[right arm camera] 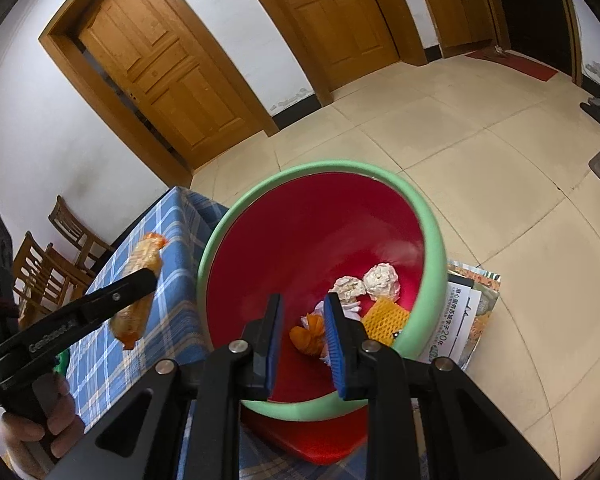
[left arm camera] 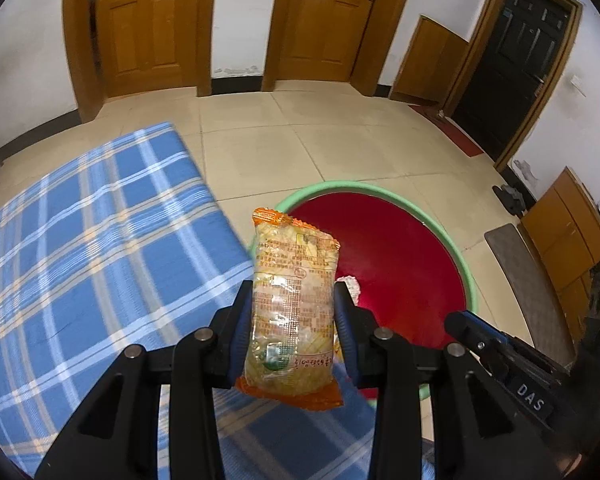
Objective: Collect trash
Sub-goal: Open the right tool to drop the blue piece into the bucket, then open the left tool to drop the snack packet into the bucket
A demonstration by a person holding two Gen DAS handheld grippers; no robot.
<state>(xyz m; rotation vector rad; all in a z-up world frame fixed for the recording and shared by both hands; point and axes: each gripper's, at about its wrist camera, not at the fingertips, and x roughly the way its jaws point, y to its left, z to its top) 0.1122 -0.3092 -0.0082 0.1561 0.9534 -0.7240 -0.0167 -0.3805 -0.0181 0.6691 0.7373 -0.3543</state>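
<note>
left gripper [left arm camera: 294, 300] pinched snack packet [left arm camera: 294, 300] across its middle, packet upright, orange crimped ends above and below pads, held above edge of blue plaid cloth [left arm camera: 80, 240], beside red bin [right arm camera: 316, 240] with green rim; right gripper [right arm camera: 302, 340] hung over bin mouth, jaws apart, nothing between them; paper wads [right arm camera: 382, 280], yellow foam net [right arm camera: 384, 318], orange wrapper [right arm camera: 310, 336] lay at bin bottom
</note>
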